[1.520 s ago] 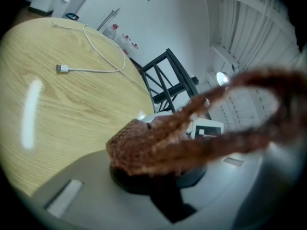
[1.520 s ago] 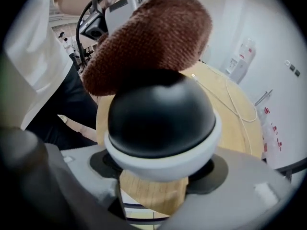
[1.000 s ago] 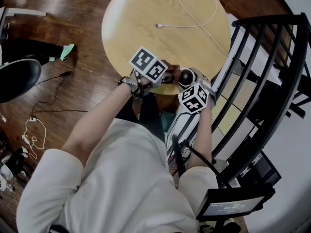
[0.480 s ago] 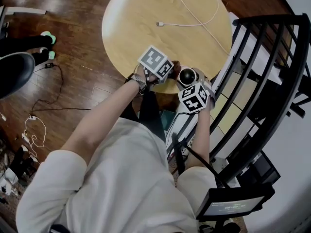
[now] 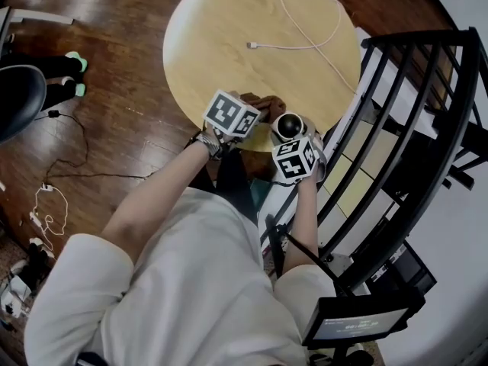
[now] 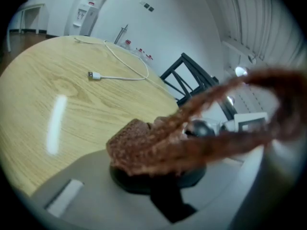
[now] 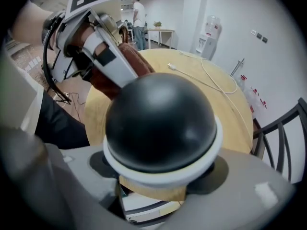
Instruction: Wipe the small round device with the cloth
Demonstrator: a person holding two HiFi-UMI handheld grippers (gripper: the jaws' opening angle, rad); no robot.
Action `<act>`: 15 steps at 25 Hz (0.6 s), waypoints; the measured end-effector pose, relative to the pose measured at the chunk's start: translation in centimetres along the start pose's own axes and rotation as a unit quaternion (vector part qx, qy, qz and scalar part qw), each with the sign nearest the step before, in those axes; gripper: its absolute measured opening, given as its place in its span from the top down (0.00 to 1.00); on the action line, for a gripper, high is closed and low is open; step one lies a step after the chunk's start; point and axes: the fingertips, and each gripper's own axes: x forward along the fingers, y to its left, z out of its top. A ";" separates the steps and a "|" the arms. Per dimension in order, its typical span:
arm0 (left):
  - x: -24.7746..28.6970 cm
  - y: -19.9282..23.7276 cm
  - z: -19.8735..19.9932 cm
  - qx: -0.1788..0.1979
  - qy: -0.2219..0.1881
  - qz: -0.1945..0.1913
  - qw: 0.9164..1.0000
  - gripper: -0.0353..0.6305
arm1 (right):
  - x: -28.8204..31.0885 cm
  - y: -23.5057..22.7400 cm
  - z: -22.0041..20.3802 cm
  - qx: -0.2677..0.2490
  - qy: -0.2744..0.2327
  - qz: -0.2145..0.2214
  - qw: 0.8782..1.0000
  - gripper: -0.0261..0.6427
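The small round device (image 7: 160, 123) is a black dome on a white ring, and my right gripper (image 7: 160, 176) is shut on it near the table's near edge. In the head view the device (image 5: 290, 126) sits just above the right gripper (image 5: 293, 147). My left gripper (image 6: 158, 176) is shut on a brown-red cloth (image 6: 158, 145), which hangs blurred across that view. In the head view the cloth (image 5: 261, 107) lies just left of the device, ahead of the left gripper (image 5: 252, 117). The right gripper view shows the cloth (image 7: 132, 63) behind the dome's top left; whether they touch is unclear.
A round wooden table (image 5: 229, 36) carries a white cable (image 5: 301, 29) with a plug end near its middle. A black metal railing (image 5: 412, 128) stands close on the right. The floor at the left holds a black chair (image 5: 19, 105) and cords (image 5: 84, 151).
Both grippers shifted slightly left along the table's near edge. The left gripper with the cloth drew back a little from the device.
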 end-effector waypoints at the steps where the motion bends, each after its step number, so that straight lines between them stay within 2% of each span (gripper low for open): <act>1: -0.7 0.0 0.4 -0.003 -0.010 -0.007 1.000 0.83 | -0.1 -0.1 -0.1 -0.012 -0.002 0.000 1.000 0.43; 4: -3.2 -0.7 1.9 -0.004 -0.047 -0.037 0.998 0.83 | -0.5 -0.6 -0.9 -0.056 0.000 0.002 0.998 0.42; 6: -5.0 -2.9 3.2 -0.024 -0.071 -0.106 0.991 0.83 | -0.8 -0.8 -1.8 -0.072 -0.001 0.024 0.997 0.41; 8: -6.6 -6.0 4.5 -0.051 -0.086 -0.204 0.974 0.83 | -1.0 -0.9 -2.3 -0.091 -0.007 0.054 0.994 0.40; 9: -7.0 -7.4 5.1 -0.059 -0.087 -0.244 0.964 0.82 | -1.1 -0.9 -2.3 -0.104 -0.012 0.065 0.992 0.40; 10: -7.0 -8.5 5.3 -0.062 -0.082 -0.268 0.958 0.82 | -1.1 -0.9 -2.1 -0.116 -0.018 0.073 0.990 0.40; 11: -6.5 -9.1 5.2 -0.059 -0.069 -0.275 0.957 0.83 | -1.1 -0.9 -1.7 -0.126 -0.027 0.079 0.988 0.40; 15: -2.8 -9.0 2.6 -0.024 0.011 -0.220 0.975 0.82 | -0.8 -0.1 0.0 -0.150 -0.062 0.111 0.981 0.40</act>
